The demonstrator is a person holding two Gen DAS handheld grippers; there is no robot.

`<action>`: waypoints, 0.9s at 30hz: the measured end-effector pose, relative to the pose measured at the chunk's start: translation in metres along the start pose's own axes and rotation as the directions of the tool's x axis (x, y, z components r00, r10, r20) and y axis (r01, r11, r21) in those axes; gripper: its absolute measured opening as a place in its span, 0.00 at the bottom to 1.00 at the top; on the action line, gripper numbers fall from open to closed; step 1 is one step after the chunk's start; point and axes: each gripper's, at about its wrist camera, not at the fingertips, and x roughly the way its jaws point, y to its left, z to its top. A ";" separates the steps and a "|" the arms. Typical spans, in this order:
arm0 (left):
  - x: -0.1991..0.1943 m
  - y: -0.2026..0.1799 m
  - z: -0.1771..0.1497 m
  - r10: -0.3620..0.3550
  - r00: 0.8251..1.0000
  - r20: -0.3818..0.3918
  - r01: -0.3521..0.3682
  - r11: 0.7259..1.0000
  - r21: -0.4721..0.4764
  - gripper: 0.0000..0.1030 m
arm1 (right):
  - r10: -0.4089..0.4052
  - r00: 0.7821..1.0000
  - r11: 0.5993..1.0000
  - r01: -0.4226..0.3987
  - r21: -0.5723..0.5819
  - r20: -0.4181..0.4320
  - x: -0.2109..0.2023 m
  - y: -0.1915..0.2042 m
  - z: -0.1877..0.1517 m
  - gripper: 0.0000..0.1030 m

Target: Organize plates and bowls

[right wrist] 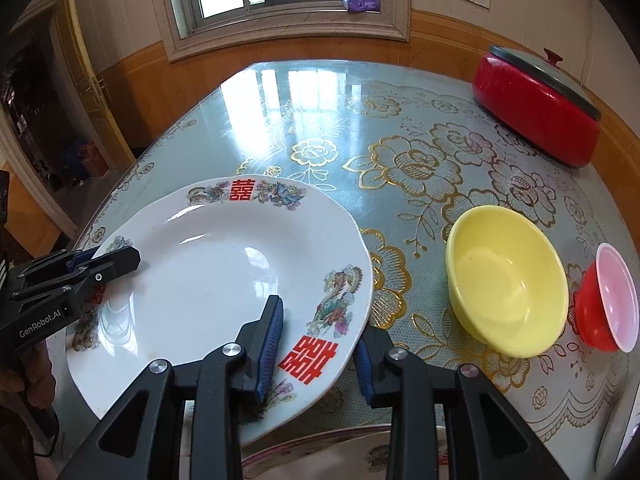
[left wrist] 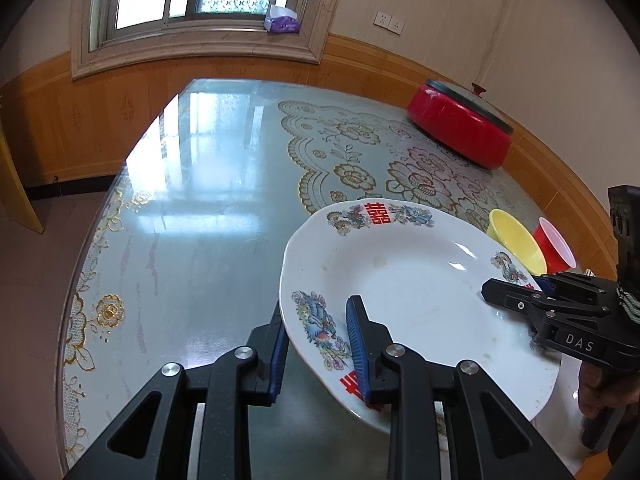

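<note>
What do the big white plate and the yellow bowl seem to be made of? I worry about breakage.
White plate: looks like glazed ceramic or porcelain; sharp glossy window reflections, printed dragon-and-phoenix decals, scalloped rim. Breakable, most likely.
Yellow bowl: probably plastic or melamine; even solid colour, soft satin sheen without hard highlights. Glazed ceramic cannot be ruled out.

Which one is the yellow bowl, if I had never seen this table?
Start at the flowered glass table, then find the white plate held by both grippers. Right of it stands the yellow bowl, plain and wide, unlike the smaller red bowl beside it.
</note>
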 end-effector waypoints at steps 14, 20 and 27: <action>-0.065 -0.059 -0.011 -0.093 0.991 0.098 0.083 0.991 0.104 0.27 | -0.036 0.990 0.998 0.030 0.049 0.136 -0.095 -0.017 -0.047 0.31; -0.073 -0.105 -0.031 -0.172 0.983 0.065 0.158 0.971 0.178 0.27 | -0.100 0.983 0.991 0.084 0.108 0.155 -0.132 -0.042 -0.093 0.31; -0.066 -0.149 -0.059 -0.224 0.975 -0.006 0.219 0.948 0.233 0.27 | -0.153 0.980 0.975 0.129 0.182 0.124 -0.152 -0.067 -0.143 0.31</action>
